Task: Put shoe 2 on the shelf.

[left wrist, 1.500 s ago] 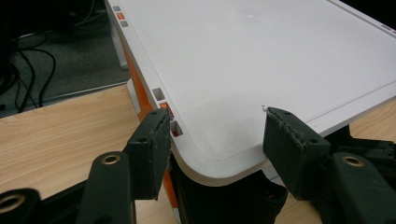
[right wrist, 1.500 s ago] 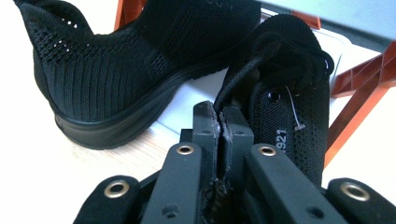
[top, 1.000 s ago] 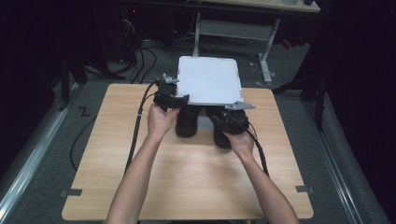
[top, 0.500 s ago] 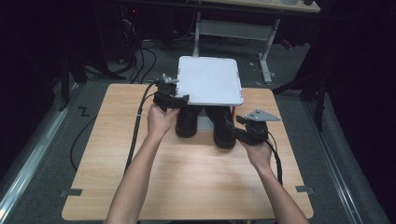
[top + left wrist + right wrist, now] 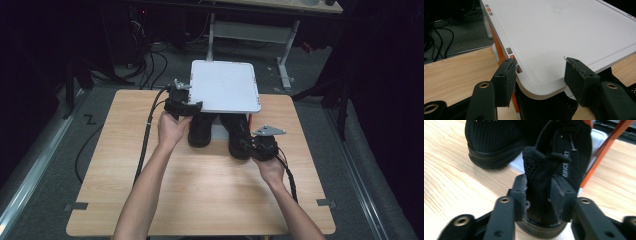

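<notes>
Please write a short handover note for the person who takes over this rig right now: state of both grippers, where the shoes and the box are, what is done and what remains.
Left gripper: open, jaws astride the near corner of the white lid, not clamped.
Right gripper: shut on the heel of the right black shoe.
Left black shoe stands beside it; both have toes under the raised lid, heels out on the wooden table.
Done: one shoe gripped at the heel.
Left: probably move both shoes as intended, then deal with the lid; which way the shoes go I cannot tell.
</notes>
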The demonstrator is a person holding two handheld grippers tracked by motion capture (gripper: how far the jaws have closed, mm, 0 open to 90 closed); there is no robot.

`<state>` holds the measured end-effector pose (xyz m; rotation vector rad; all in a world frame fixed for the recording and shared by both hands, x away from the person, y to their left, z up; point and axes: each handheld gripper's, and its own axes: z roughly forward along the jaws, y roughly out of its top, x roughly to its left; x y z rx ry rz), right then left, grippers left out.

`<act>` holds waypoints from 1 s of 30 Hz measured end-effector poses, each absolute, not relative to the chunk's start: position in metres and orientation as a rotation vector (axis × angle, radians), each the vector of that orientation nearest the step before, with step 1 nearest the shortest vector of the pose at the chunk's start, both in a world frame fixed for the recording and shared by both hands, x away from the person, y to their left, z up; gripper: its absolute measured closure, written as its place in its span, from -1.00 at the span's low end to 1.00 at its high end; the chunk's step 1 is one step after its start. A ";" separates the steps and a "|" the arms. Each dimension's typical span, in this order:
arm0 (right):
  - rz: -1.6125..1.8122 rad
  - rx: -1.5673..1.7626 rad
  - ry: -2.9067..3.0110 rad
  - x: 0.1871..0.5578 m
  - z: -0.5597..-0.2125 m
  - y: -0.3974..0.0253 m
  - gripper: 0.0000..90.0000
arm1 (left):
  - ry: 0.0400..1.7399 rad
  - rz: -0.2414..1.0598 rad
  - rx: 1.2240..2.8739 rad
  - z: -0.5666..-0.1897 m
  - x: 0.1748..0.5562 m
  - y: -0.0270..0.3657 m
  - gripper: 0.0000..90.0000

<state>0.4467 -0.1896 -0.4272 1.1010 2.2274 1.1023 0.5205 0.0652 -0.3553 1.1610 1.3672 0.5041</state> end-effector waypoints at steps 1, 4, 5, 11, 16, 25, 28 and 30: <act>1.115 1.103 2.234 0.449 -0.428 -0.189 0.57 | 1.367 0.503 1.160 -0.355 0.521 0.065 -0.04; 1.104 1.100 2.237 0.453 -0.426 -0.187 0.62 | 1.371 0.500 1.161 -0.355 0.521 0.066 -0.02; 1.100 1.104 2.244 0.456 -0.426 -0.186 0.63 | 1.372 0.501 1.162 -0.355 0.521 0.066 -0.02; 1.088 1.121 2.244 0.469 -0.424 -0.181 0.64 | 1.370 0.500 1.163 -0.355 0.521 0.066 -0.02; 1.110 1.150 2.232 0.480 -0.425 -0.179 0.64 | 1.368 0.500 1.162 -0.355 0.521 0.066 -0.02; 1.117 1.176 2.192 0.495 -0.429 -0.179 0.63 | 1.363 0.503 1.163 -0.355 0.520 0.067 0.00; 1.089 1.174 2.189 0.499 -0.429 -0.176 0.63 | 1.364 0.503 1.164 -0.355 0.520 0.067 0.00; 1.076 1.181 2.191 0.504 -0.428 -0.173 0.62 | 1.364 0.502 1.162 -0.355 0.520 0.067 0.00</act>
